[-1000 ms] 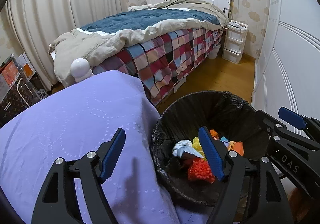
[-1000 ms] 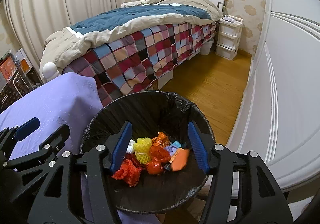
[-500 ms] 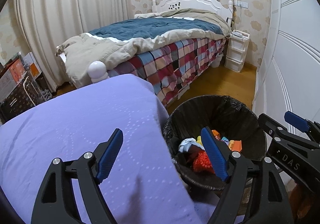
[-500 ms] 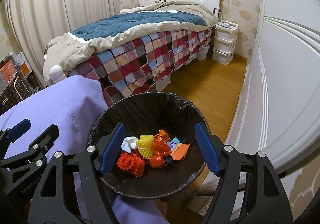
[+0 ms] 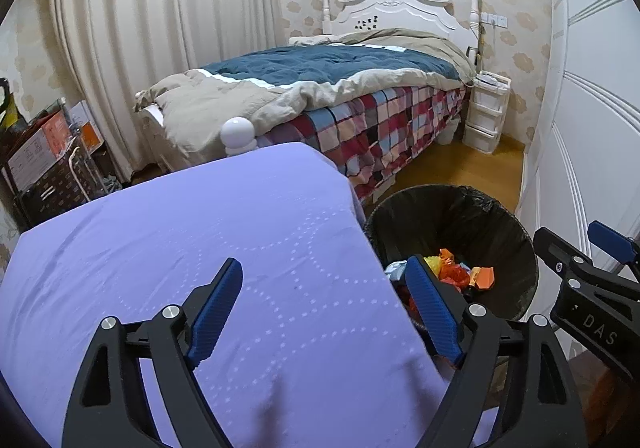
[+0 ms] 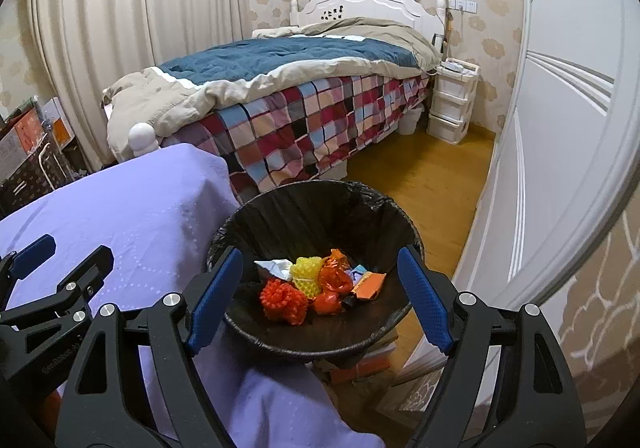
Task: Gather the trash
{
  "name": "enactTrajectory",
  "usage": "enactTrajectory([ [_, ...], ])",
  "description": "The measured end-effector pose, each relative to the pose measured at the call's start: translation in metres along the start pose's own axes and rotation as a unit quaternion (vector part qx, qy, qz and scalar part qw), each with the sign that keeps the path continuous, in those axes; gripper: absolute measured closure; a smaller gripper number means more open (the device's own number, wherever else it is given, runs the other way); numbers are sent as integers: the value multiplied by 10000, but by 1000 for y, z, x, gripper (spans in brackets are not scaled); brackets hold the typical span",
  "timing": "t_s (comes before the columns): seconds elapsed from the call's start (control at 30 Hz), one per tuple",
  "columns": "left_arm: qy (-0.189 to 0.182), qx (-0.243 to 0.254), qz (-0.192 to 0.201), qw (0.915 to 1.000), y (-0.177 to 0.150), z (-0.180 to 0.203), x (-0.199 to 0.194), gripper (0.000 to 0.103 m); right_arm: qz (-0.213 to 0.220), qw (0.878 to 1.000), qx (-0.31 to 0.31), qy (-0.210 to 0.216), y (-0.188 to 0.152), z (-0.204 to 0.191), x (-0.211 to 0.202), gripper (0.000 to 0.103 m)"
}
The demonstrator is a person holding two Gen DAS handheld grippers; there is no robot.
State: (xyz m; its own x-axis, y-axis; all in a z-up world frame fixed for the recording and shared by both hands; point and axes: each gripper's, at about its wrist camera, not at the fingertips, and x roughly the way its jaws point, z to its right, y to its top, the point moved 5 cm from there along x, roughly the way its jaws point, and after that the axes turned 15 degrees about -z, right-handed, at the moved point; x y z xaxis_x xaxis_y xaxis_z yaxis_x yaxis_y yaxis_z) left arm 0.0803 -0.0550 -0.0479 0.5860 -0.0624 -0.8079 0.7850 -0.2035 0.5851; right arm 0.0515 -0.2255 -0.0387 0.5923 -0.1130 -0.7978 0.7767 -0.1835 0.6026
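Note:
A black-lined trash bin (image 6: pixel 304 208) stands on the floor beside a purple-covered table (image 5: pixel 200 240); it also shows in the left wrist view (image 5: pixel 472 208). It holds several pieces of trash: red foam netting (image 6: pixel 282 300), yellow netting (image 6: pixel 306 275), an orange wrapper (image 6: pixel 370 285) and white paper (image 6: pixel 274 267). My left gripper (image 5: pixel 326 308) is open and empty above the table's right edge. My right gripper (image 6: pixel 320 302) is open and empty above the bin.
A bed (image 5: pixel 340 88) with a checked quilt stands behind the table. A white drawer unit (image 5: pixel 486 110) is by the far wall. White wardrobe doors (image 6: pixel 560 128) run along the right. Boxes and a cart (image 5: pixel 44 164) stand at the left.
Both grippers have risen and drawn back from the bin, staying open. The left one has shifted left over the table.

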Motion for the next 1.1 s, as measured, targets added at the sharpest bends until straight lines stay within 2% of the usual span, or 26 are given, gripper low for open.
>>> enactTrajectory([
  [0.47, 141, -275, 99, 9995, -25, -26, -22, 20, 191, 9996, -209, 49, -16, -18, -25, 25],
  [1.1, 156, -340, 195, 9991, -30, -32, -32, 20, 238, 9994, -229, 47, -18, -21, -29, 25],
])
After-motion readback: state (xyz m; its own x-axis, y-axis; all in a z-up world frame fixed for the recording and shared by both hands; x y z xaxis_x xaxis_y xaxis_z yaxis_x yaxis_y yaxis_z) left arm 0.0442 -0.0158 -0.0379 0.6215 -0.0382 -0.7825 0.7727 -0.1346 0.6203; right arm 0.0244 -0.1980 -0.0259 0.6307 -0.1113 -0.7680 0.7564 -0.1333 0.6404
